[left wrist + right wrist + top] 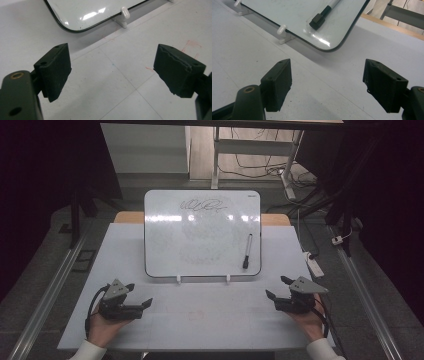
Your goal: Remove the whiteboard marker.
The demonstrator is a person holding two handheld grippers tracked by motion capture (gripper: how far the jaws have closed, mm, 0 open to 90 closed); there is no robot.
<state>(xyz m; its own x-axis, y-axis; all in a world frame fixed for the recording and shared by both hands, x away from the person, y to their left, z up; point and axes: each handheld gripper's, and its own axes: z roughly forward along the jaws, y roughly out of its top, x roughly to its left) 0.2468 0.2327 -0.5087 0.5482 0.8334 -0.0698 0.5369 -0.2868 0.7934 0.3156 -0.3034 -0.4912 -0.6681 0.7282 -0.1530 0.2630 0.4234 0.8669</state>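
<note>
- Surface [200, 320]: broad, pale, bare along the near edge; faint reddish marks in the left gripper view.
- Whiteboard [202, 232]: propped tilted on two small white feet, mid-surface toward the far edge; black scribble near its top edge, smeared grey haze across the middle. Judged: writing not yet wiped, or more writing not yet begun; nothing in hand, so work at its very start.
- Left gripper [146, 303]: near-left corner of the surface, jaws set wide apart, nothing between; board's lower-left corner [75, 27] ahead of the jaws, well apart.
- Right gripper [278, 287]: near-right corner of the surface, jaws likewise spread, empty; board's lower-right corner [329, 47] just ahead, not touched.
- Marker [247, 251]: white barrel, black cap end pointing down, lying on the board's lower right part, near its right edge. In the right gripper view, cap end [318, 18] beyond and between the spread jaws, apart from both. Nearer the right gripper than the left.
- Remaining, as judged: reach to the marker, close on it, lift it off the board; everything after that undone.
</note>
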